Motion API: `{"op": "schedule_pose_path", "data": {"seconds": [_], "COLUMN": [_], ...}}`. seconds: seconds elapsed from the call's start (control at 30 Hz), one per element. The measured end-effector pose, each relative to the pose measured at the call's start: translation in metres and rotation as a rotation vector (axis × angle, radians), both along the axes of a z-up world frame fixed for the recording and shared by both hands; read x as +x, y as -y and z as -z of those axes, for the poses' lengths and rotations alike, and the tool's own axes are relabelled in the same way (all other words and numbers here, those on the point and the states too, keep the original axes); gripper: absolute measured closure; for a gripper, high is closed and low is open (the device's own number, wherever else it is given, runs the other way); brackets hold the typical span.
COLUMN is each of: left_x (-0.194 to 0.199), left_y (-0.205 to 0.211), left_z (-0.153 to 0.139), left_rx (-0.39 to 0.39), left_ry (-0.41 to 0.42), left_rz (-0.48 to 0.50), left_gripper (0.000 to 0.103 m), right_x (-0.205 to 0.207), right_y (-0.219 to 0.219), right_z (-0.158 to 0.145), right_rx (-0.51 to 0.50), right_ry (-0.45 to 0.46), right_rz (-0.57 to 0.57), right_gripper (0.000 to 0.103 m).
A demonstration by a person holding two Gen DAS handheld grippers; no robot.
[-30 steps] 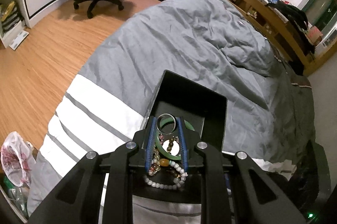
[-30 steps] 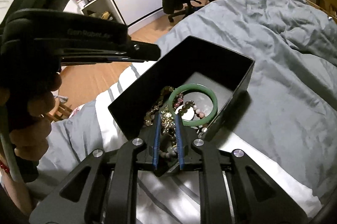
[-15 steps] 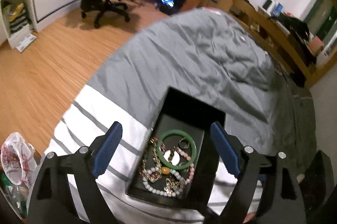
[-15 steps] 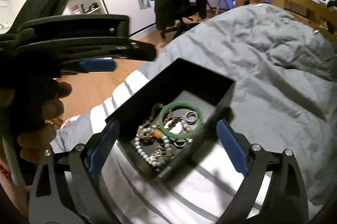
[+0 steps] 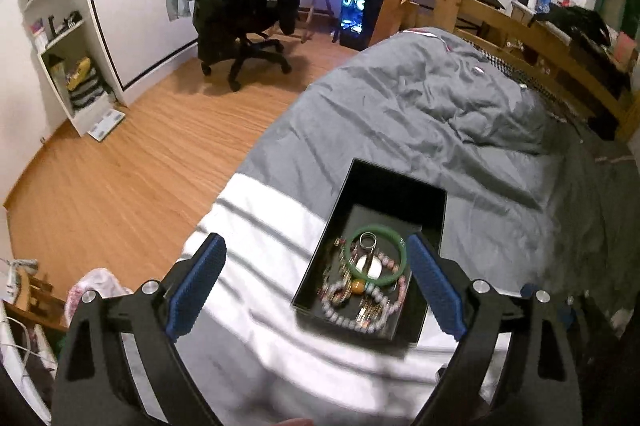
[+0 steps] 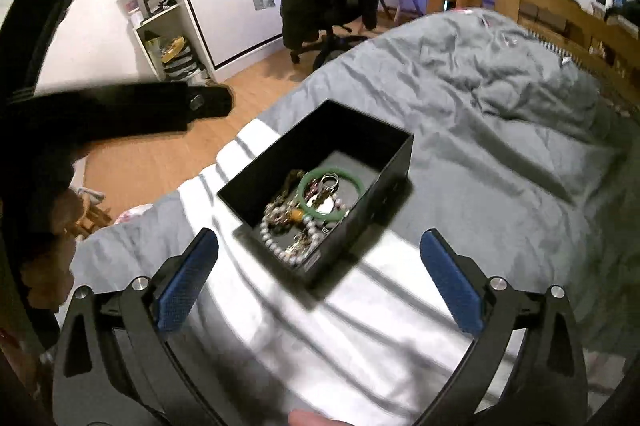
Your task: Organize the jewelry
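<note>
A black open box [image 5: 394,181] sits on the bed; it also shows in the right wrist view [image 6: 384,181]. Inside lie a green bangle [image 5: 402,260] [image 6: 358,181], a silver ring [image 5: 368,240] [image 6: 330,179], a white bead bracelet [image 5: 340,318] [image 6: 266,232] and other tangled bead pieces. My left gripper [image 5: 316,286] is open and empty, held above and short of the box. My right gripper [image 6: 318,280] is open and empty, also back from the box. The left gripper's body [image 6: 120,113] shows at the left of the right wrist view.
The bed has a grey duvet [image 5: 420,105] with a white striped band [image 5: 256,218]. A wooden bed frame [image 5: 560,53] runs along the right. An office chair with a black coat [image 5: 240,1] and white shelves [image 5: 64,37] stand across the wood floor.
Both grippers were shut down in the box a second ago. They have opened wide and pulled up and back from the box. The jewelry stays in the box.
</note>
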State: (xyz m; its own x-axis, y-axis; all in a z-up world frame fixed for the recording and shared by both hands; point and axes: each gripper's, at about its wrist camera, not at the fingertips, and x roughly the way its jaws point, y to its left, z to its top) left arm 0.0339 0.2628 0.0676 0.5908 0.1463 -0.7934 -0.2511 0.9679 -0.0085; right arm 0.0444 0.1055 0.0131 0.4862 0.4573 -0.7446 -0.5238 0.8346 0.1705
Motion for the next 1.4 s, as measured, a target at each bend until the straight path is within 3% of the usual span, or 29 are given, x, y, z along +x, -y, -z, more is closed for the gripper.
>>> {"op": "schedule_pose_path", "data": {"seconds": [0.33,0.5,0.87,1.4], "left_x": [-0.072,-0.091,-0.114,-0.109], "left_y": [-0.001,0.012,0.031,0.034], "left_z": [0.004,0.006,0.024,0.037], "left_rx": [-0.010,0.046,0.052,0.050], "left_ry": [-0.033,-0.011,-0.021,-0.052], "left_rz": [0.020,0.041,0.097,0.118], "left_gripper": [0.010,0.010,0.010,0.010], "right_x": [-0.024,-0.033,-0.062,-0.066], "right_y": [0.017,0.027,0.032,0.031], "right_z": [-0.010,-0.006,-0.013,-0.009], "right_rx": [-0.010,-0.041,-0.068,-0.072], "right_ry": [0.006,-0.025,-0.003,-0.006], "right_rz": [0.039,0.050,0.044,0.061], "right_gripper": [0.003,0.003,0.003,0.003]}}
